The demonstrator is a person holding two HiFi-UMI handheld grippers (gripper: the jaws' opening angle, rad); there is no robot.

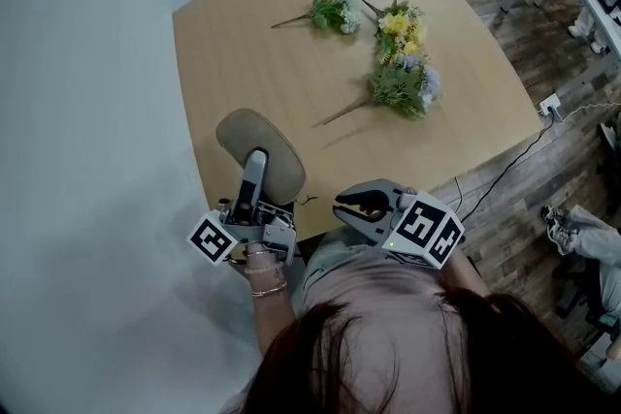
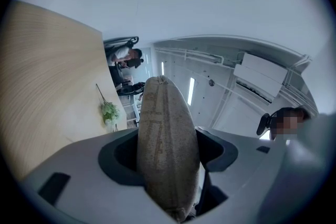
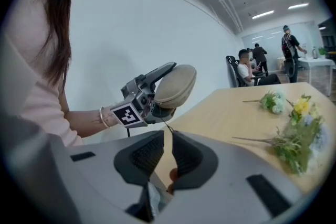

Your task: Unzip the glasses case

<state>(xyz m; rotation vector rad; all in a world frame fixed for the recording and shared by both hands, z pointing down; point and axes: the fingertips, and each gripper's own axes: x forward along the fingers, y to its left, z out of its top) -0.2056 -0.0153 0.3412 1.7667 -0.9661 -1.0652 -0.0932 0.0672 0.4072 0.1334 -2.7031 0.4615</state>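
Holding the case: you are clamping the glasses case [image 2: 167, 134] in the left tool [image 1: 254, 172]. Its jaws are standing wide apart and pressing on the case's two broad sides, so the narrow seamed edge is left bare for the other tool.
Positioning the case: you are carrying it clear of the worktop [image 1: 281, 63], above the near edge and close to your body. This is probably so that nothing is rubbing under it while the zip is running round.
Tilting: you are pointing the case's far end slightly upward, which is turning the seam toward the right tool [image 3: 167, 152].
Pinching: the right tool's jaws are pressed together at the tips. A thin dark pull cord [image 3: 164, 124] is running down from the case into that meeting point, so it appears you are nipping the cord and not the case itself.
Judging progress: the case is looking closed all round its visible edge, so the unzipping is only getting started.
Steadying: the left grip is acting as the anchor against the right tool's pull, and a loose clamp is likely to let the case twist.
Leaving aside: the flower sprigs [image 1: 403, 63] are lying well apart on the far half of the worktop, out of your way.
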